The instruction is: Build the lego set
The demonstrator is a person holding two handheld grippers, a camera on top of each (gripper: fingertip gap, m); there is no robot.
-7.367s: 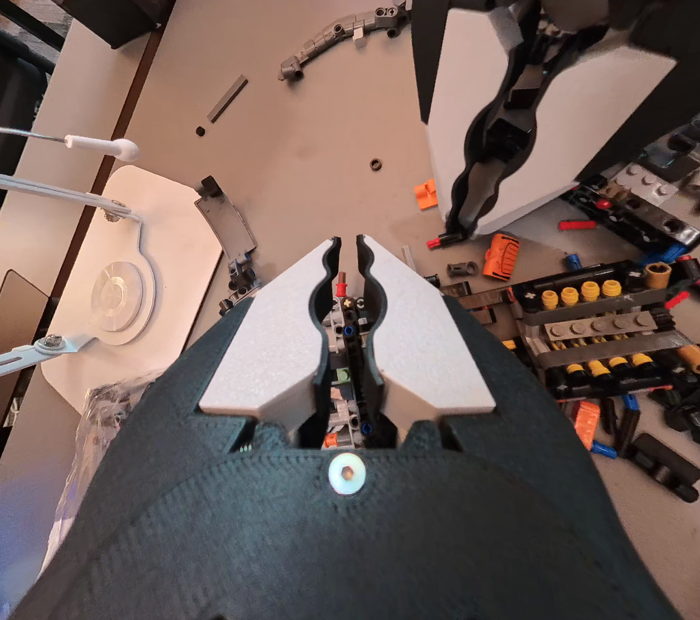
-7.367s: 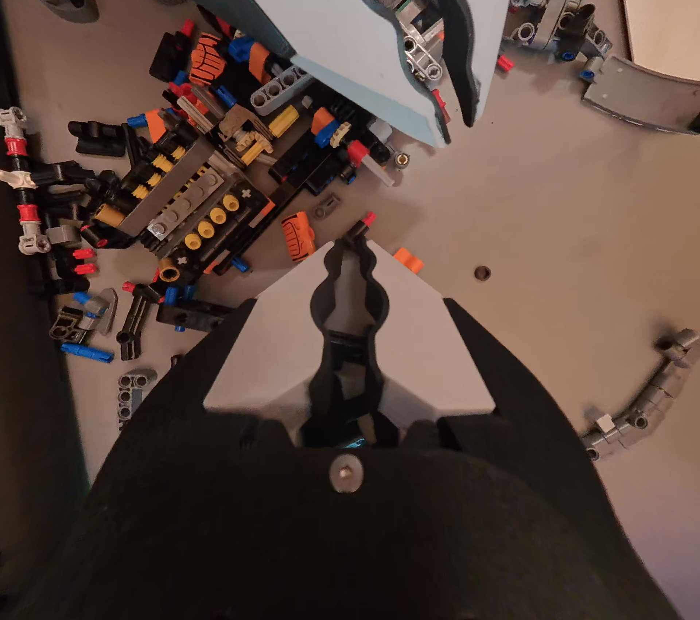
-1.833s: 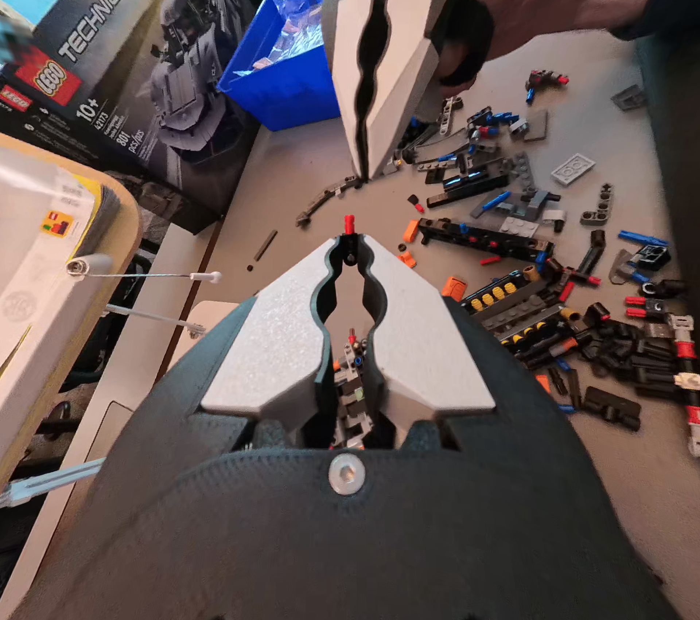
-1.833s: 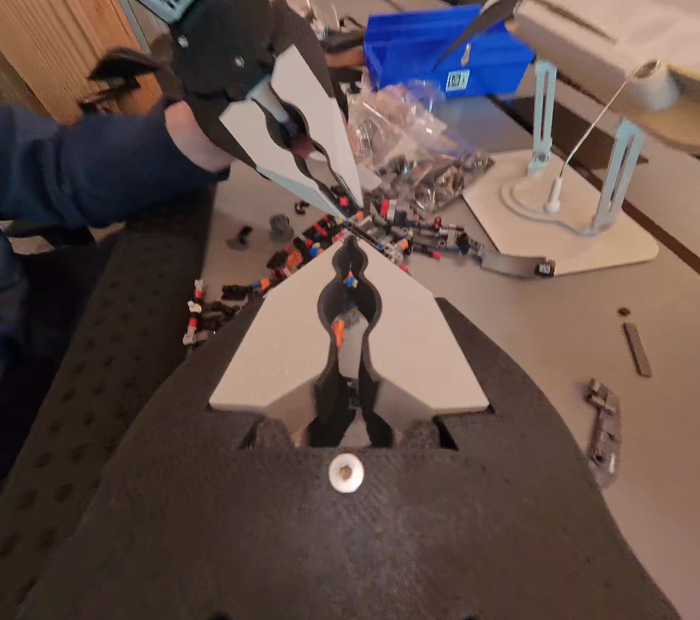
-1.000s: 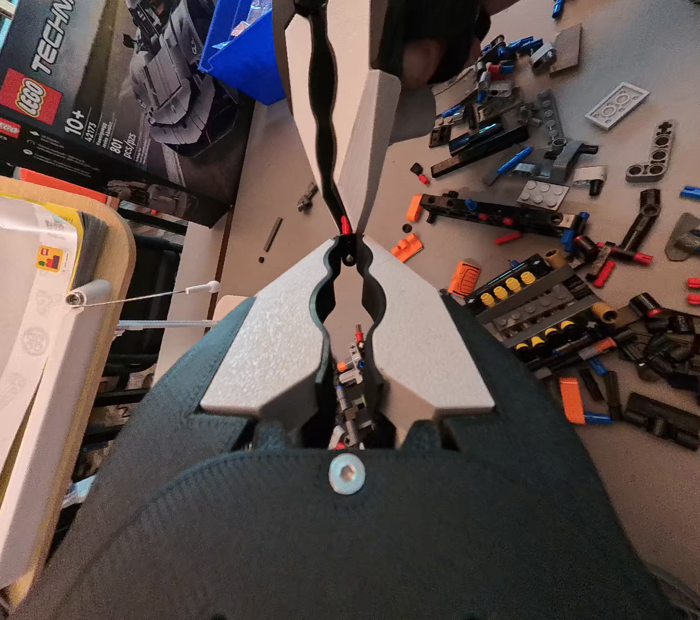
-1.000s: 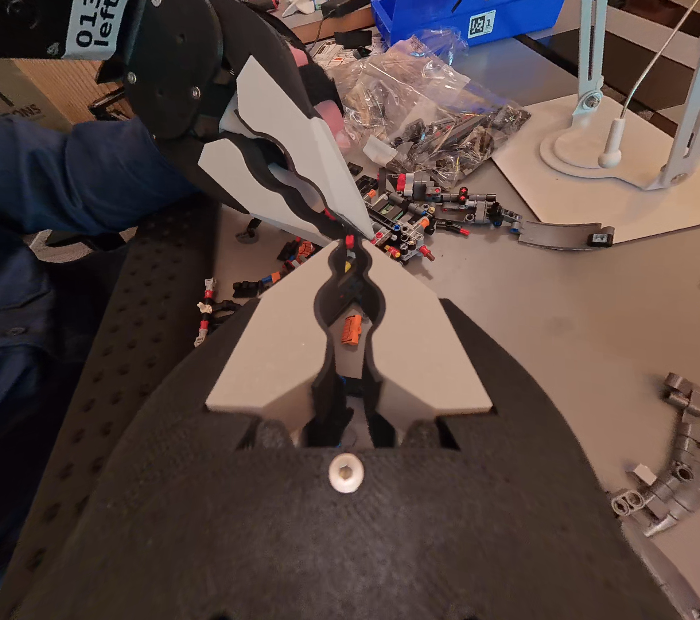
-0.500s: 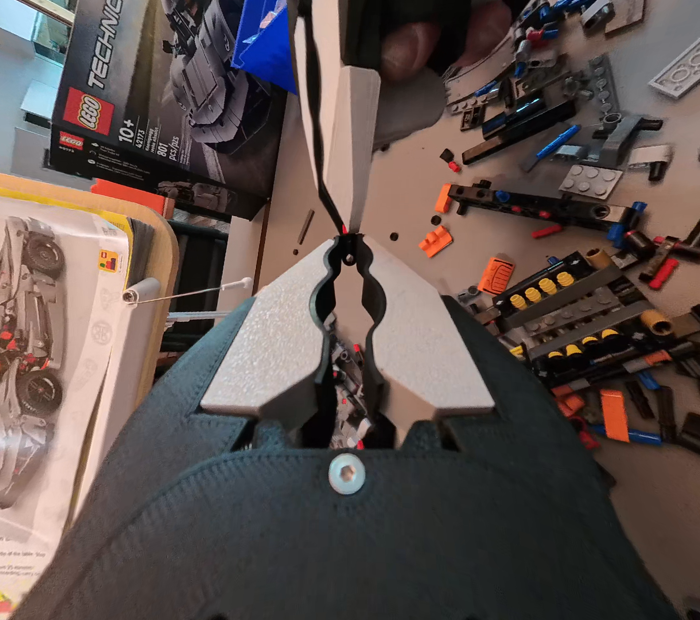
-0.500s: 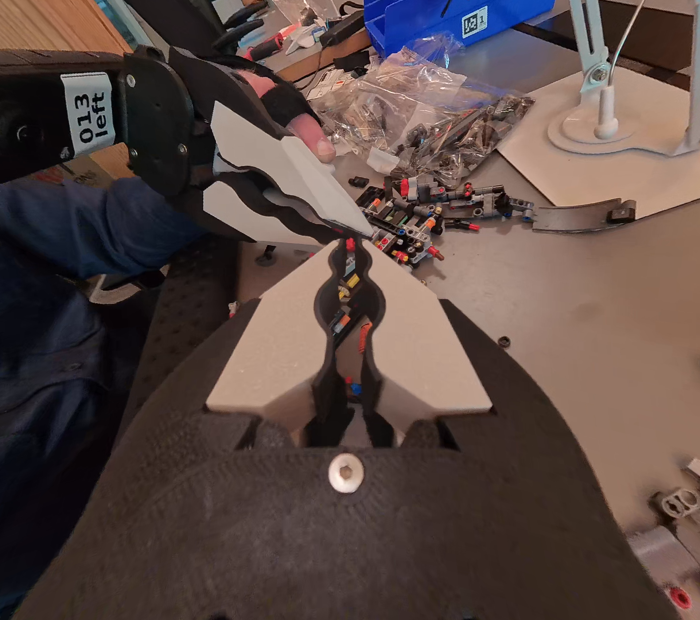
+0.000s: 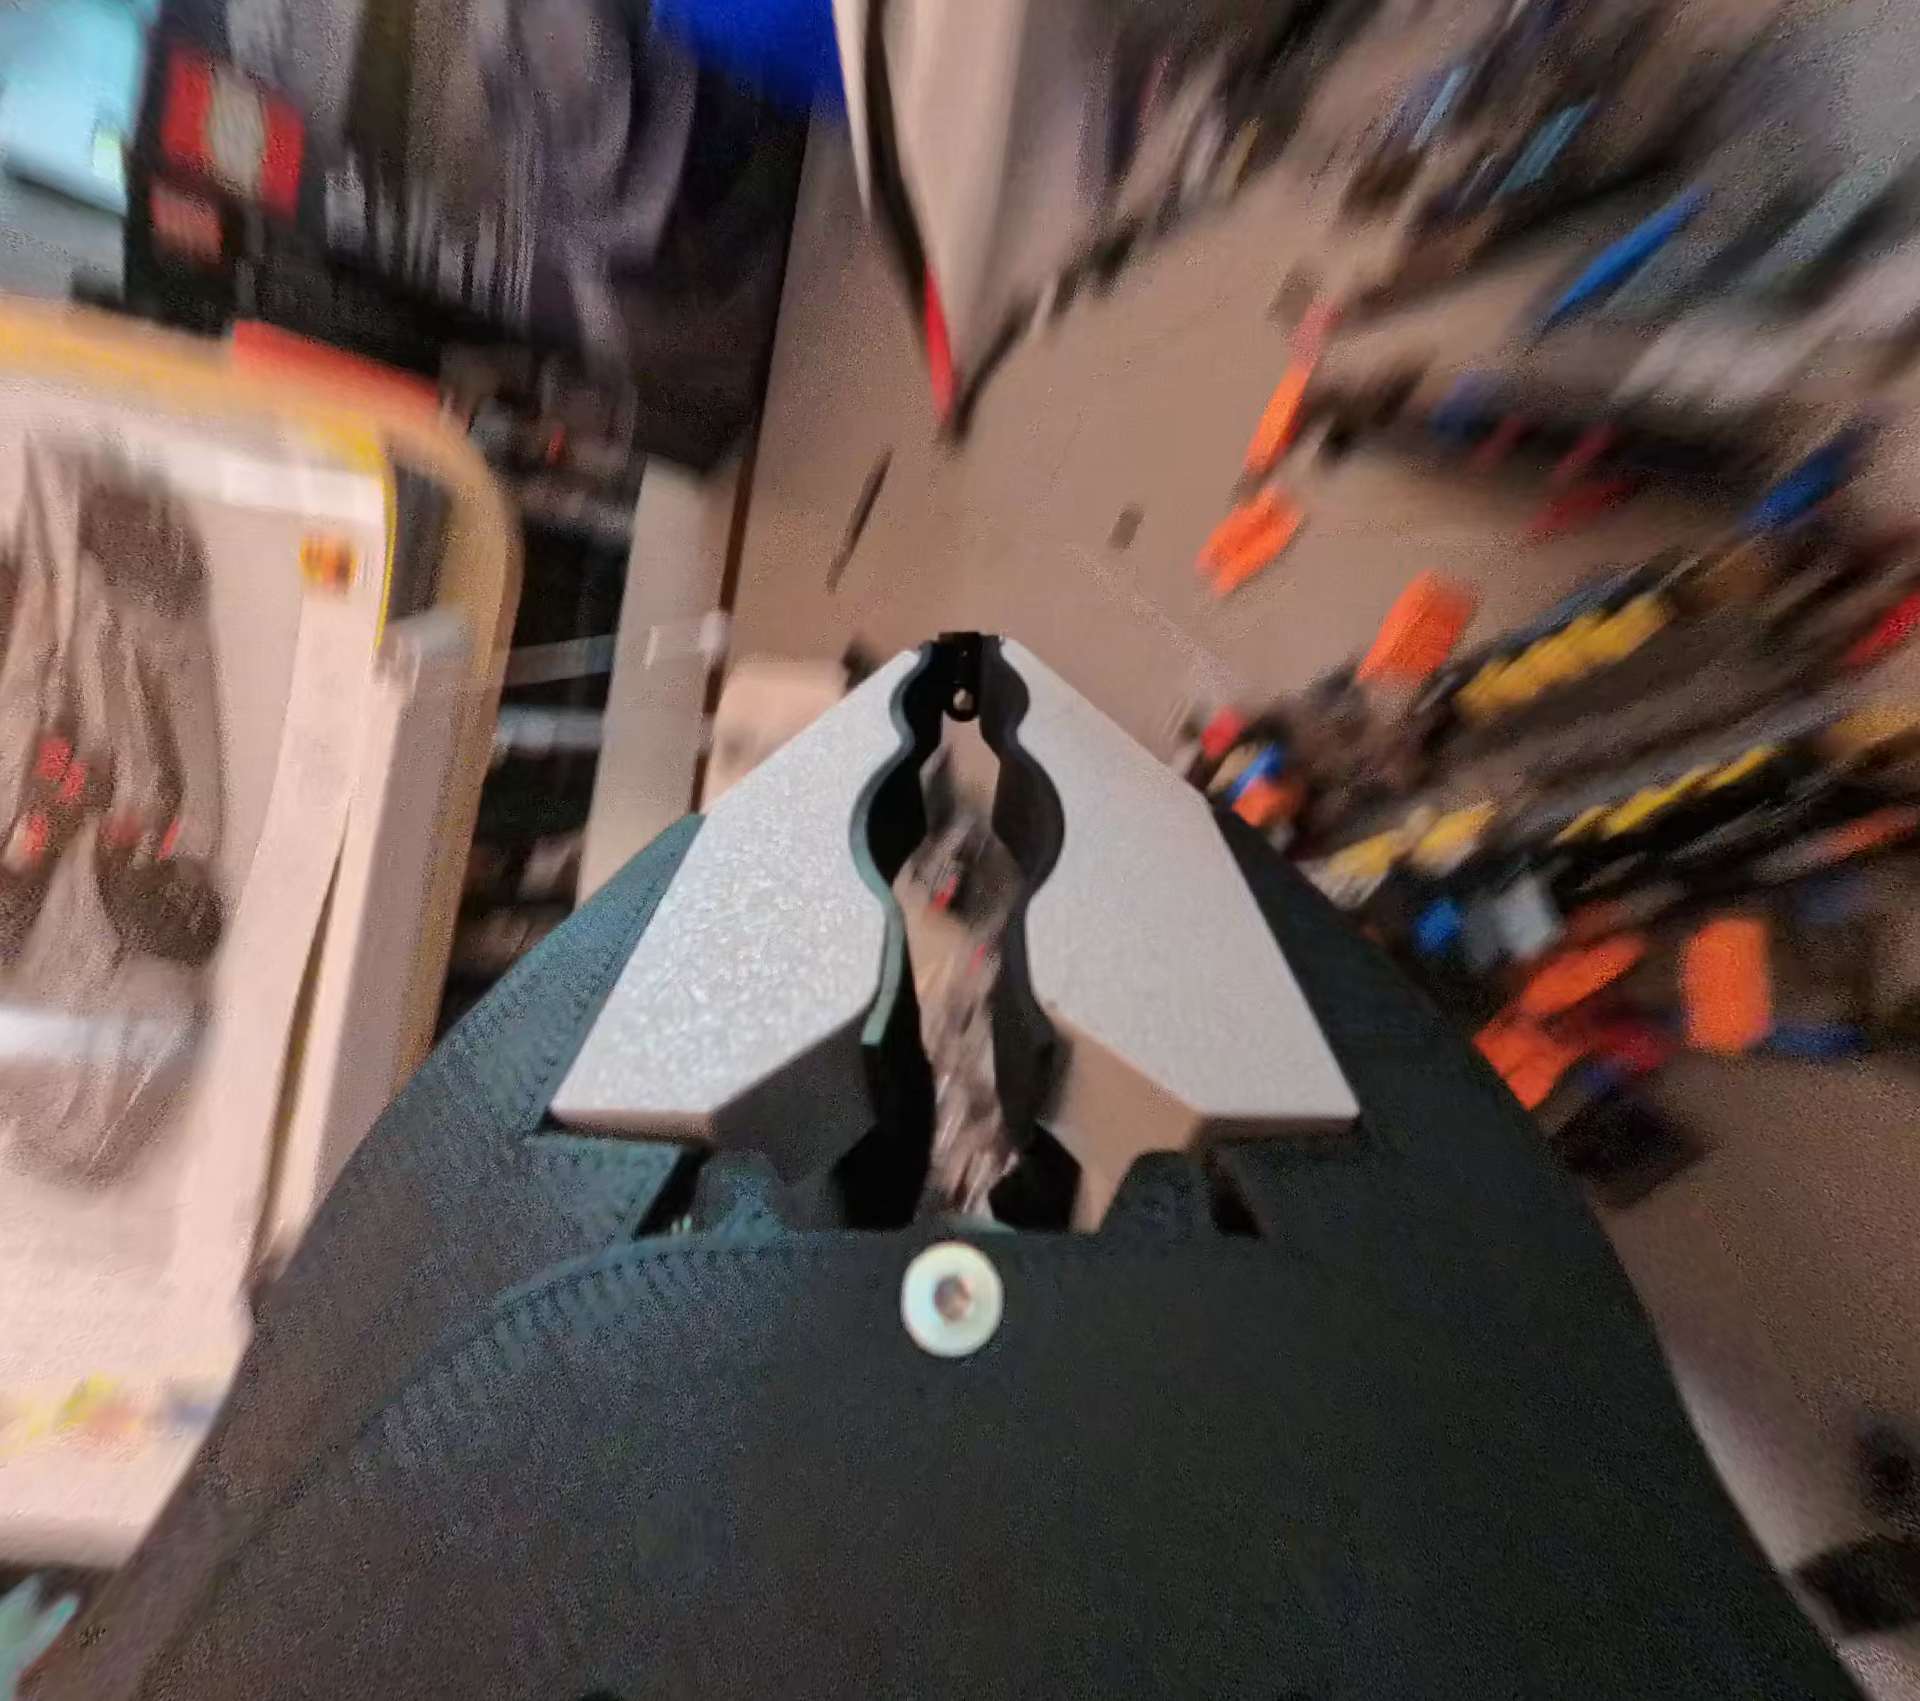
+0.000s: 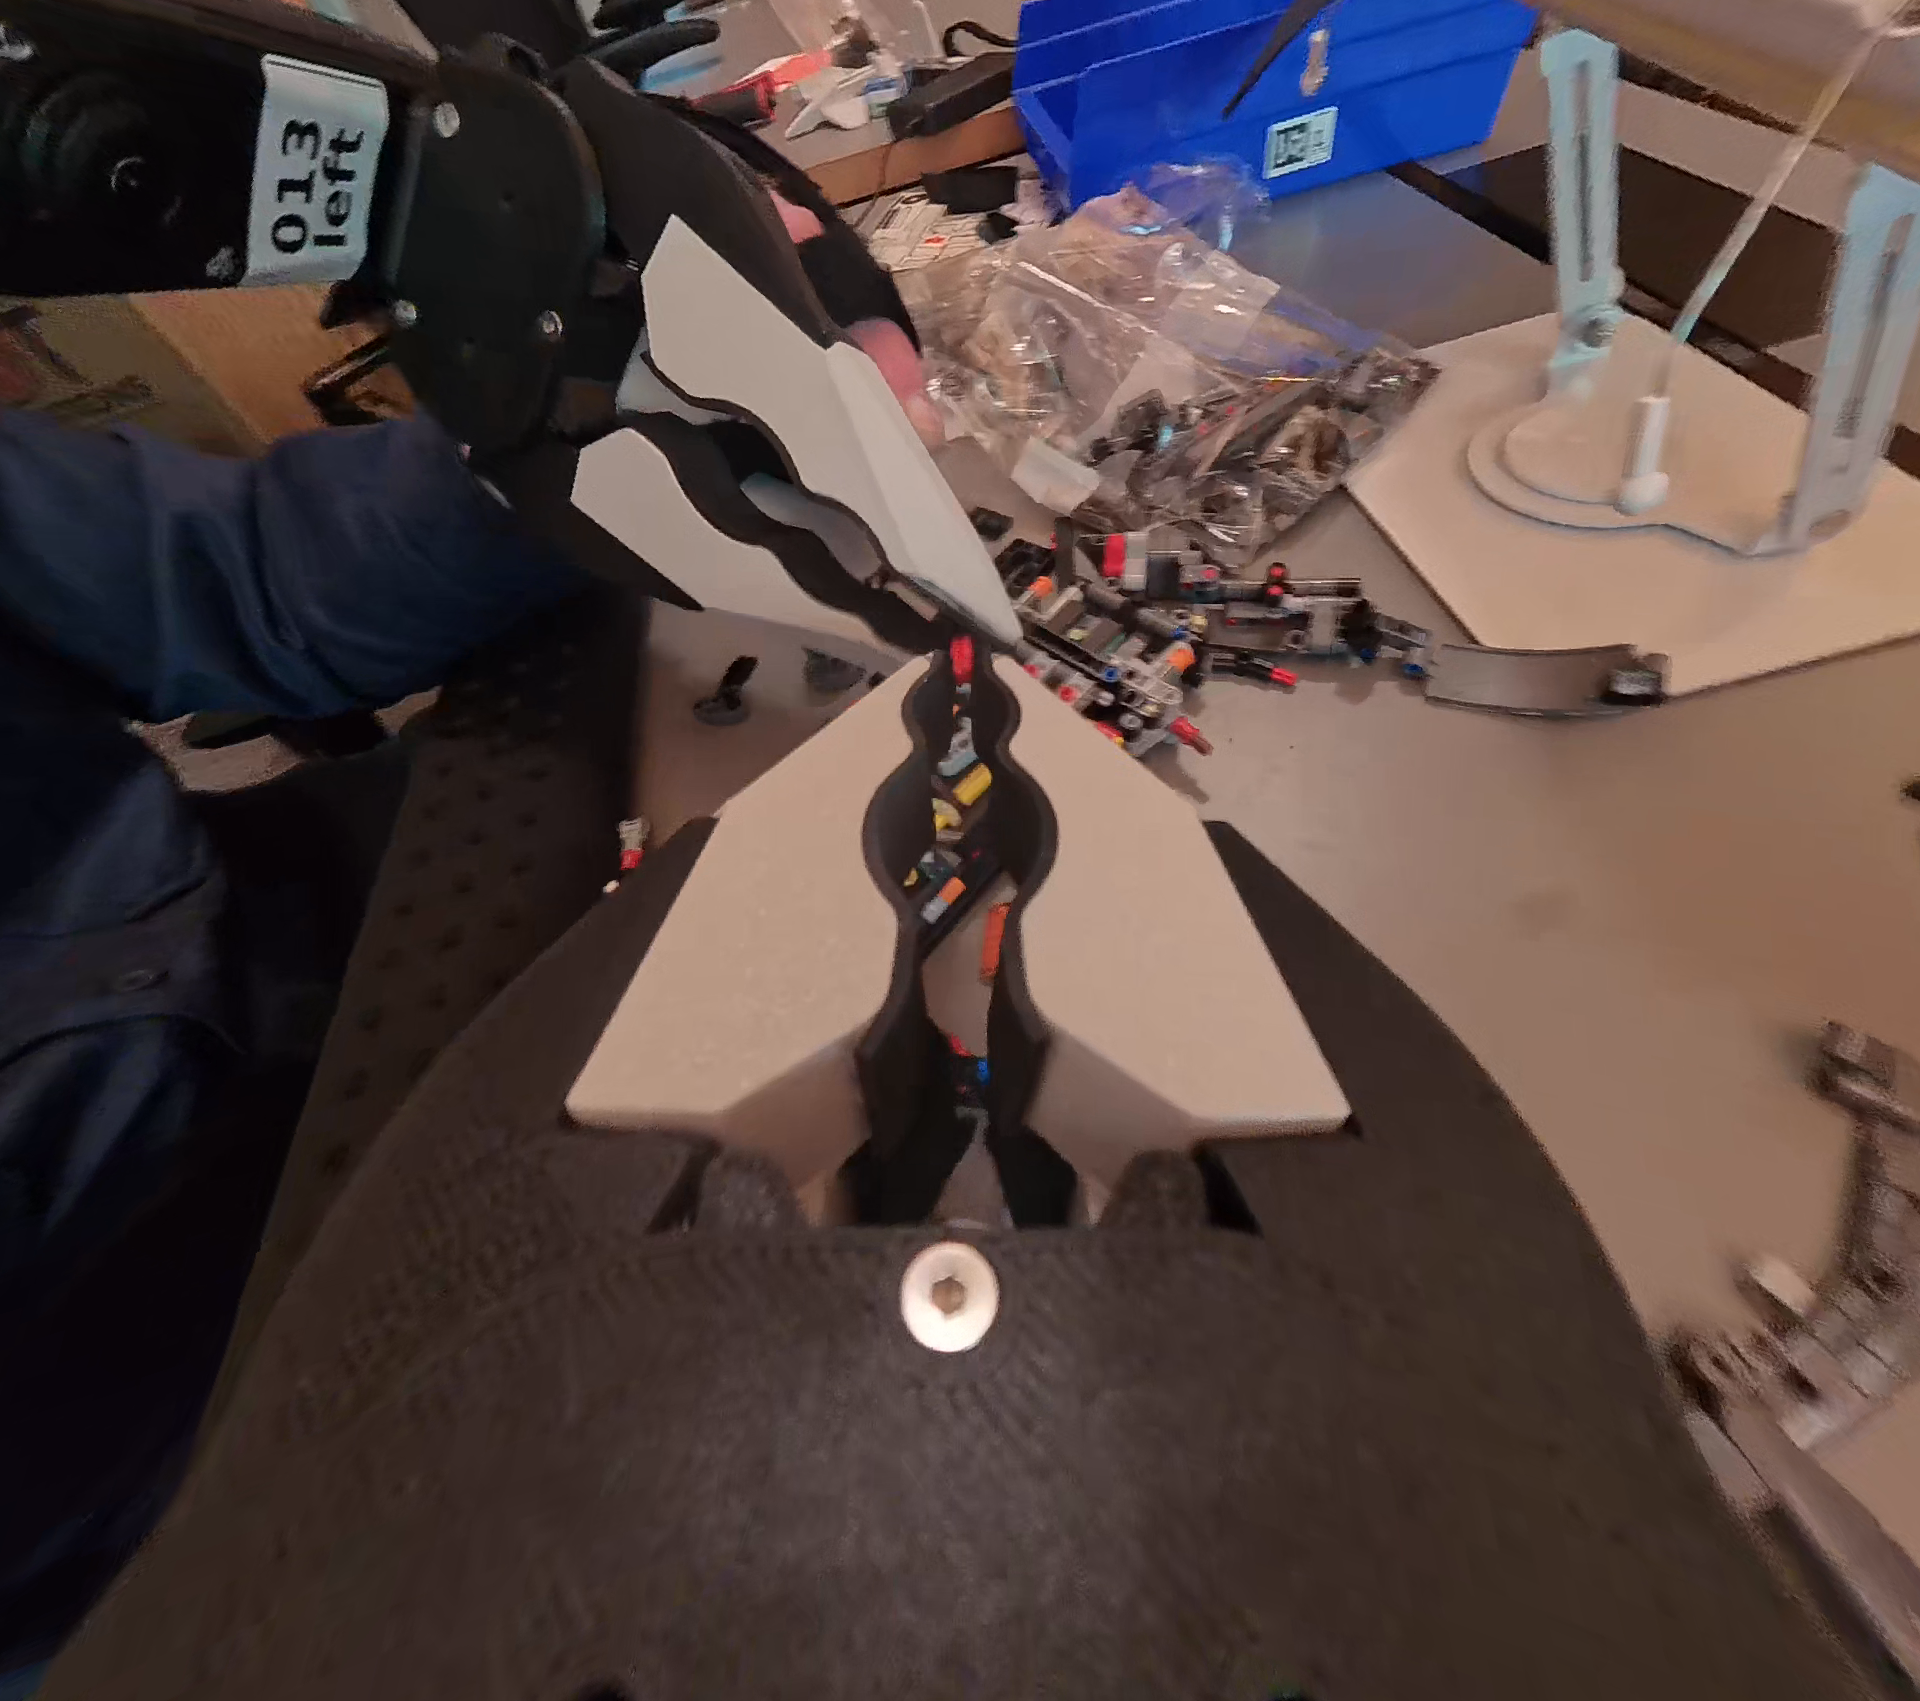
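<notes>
A: How far along does the build look?

B: Early, I judge; a part-built assembly (image 10: 1127,643) of black and grey beams lies on the table (image 10: 1455,841), loose pieces (image 9: 1558,664) are scattered over it, and a clear bag (image 10: 1122,363) of parts sits beyond, seemingly full.

A: And the tongs?

B: The right gripper (image 10: 961,664) is closed to a sliver at the tips, pinching a red pin (image 10: 961,657); the left gripper (image 9: 961,649) is likewise nearly closed, nipping a small black connector (image 9: 961,675); the left wrist view is badly smeared, so I cannot name that piece more closely.

A: Are the two joined?

B: From the right wrist view the tips meet, the pin just at the left tongs' nose; from the left they look apart; I cannot tell if the pin is seated.

A: What remains?

B: Nearly everything, by my reckoning; the instruction booklet (image 9: 156,768) stands propped on its stand (image 10: 1662,446), and most pieces lie unattached.
</notes>
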